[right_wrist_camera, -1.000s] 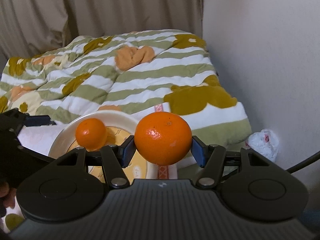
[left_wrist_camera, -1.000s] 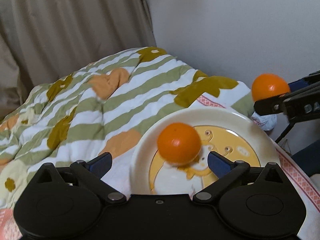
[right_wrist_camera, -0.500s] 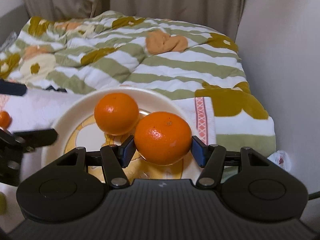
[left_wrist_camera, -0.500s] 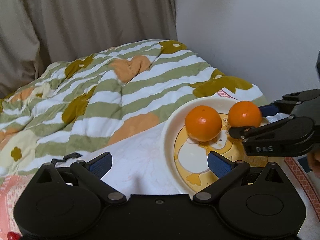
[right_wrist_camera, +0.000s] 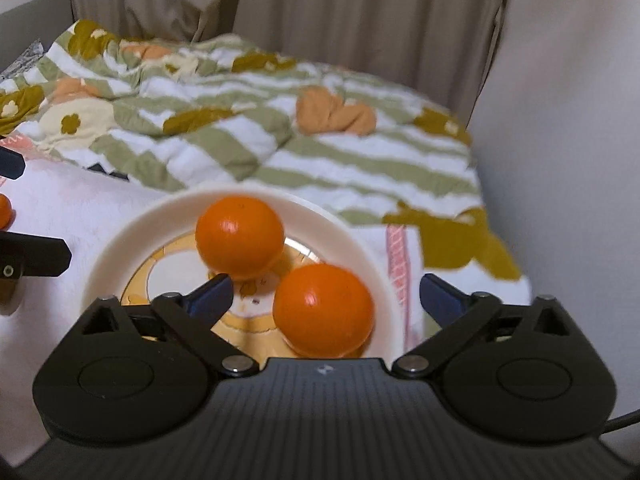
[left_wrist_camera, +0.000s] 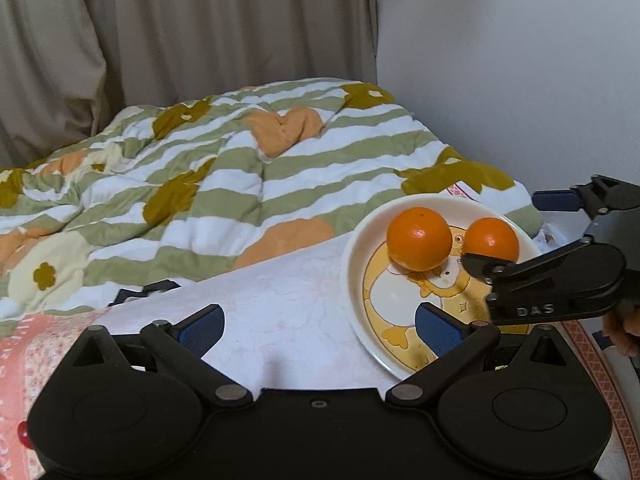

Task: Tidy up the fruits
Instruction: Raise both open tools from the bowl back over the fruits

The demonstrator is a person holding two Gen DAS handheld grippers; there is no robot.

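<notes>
Two oranges, far (right_wrist_camera: 239,237) and near (right_wrist_camera: 323,309), are sitting on the duck plate (right_wrist_camera: 362,256); both the right claw (right_wrist_camera: 326,292) and left claw (left_wrist_camera: 318,326) are gaping wide, holding nothing.

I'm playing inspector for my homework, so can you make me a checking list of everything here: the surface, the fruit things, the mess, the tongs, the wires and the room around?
Surface: white cloth with a pink patterned border, spread by a striped quilt.
Job's things: two oranges, far orange and near orange, both lying on the cartoon plate; a third small orange fruit at the left edge of the right wrist view.
Clutter: small red thing on the pink border, too small to name.
Tongs: left tongs open, holding nothing; right tongs open around the near orange, not touching it.
Cables: dark cable at the right tongs' body.
Surroundings: beige curtain, pale wall.
</notes>
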